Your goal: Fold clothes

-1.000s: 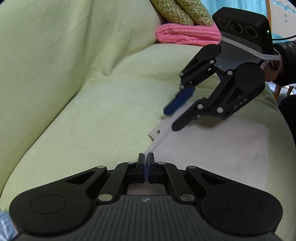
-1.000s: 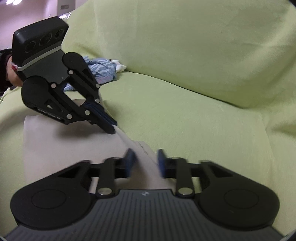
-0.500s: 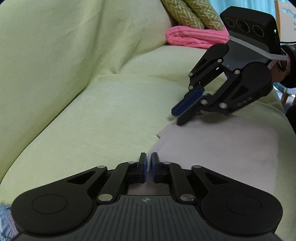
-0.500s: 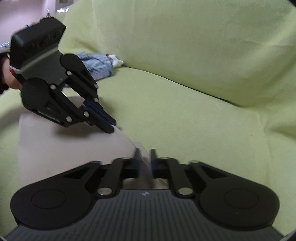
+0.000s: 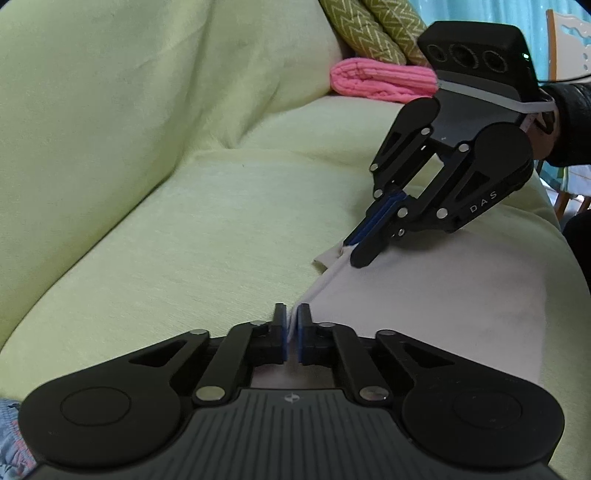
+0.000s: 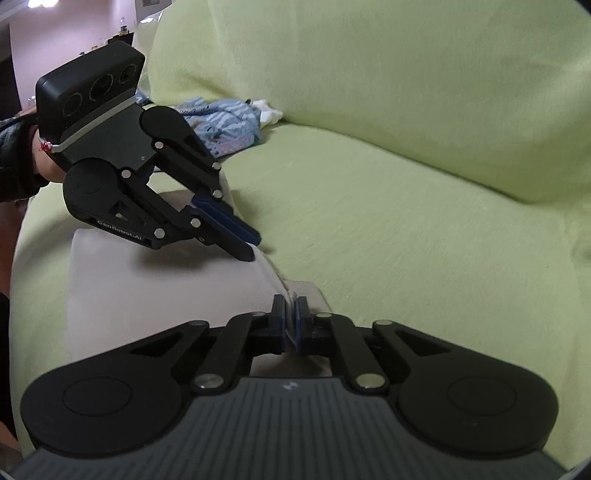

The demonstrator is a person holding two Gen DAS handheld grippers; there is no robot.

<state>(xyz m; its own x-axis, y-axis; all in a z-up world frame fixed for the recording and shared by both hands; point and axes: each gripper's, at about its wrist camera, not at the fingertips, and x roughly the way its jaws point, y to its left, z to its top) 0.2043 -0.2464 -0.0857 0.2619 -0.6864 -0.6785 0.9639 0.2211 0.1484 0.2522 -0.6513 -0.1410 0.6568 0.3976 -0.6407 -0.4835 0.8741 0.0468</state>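
**Background only: sofa and what's on it**

Light green sofa (image 5: pixel 192 229), seat and backrest covered in the same fabric; seam between two seat cushions visible. Pink folded towel (image 5: pixel 380 83) on the seat at one end, against the backrest. Two olive cushions with zigzag pattern (image 5: pixel 373 33) lean just behind the towel, touching it. At the opposite end, blue patterned cloth pile (image 6: pixel 225 127) in the seat corner, small white item (image 6: pixel 269 114) touching it.

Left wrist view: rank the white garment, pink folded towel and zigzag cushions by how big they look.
1. white garment, though nearness inflates it
2-3. zigzag cushions and pink folded towel: look alike, both partly hidden, so unranked
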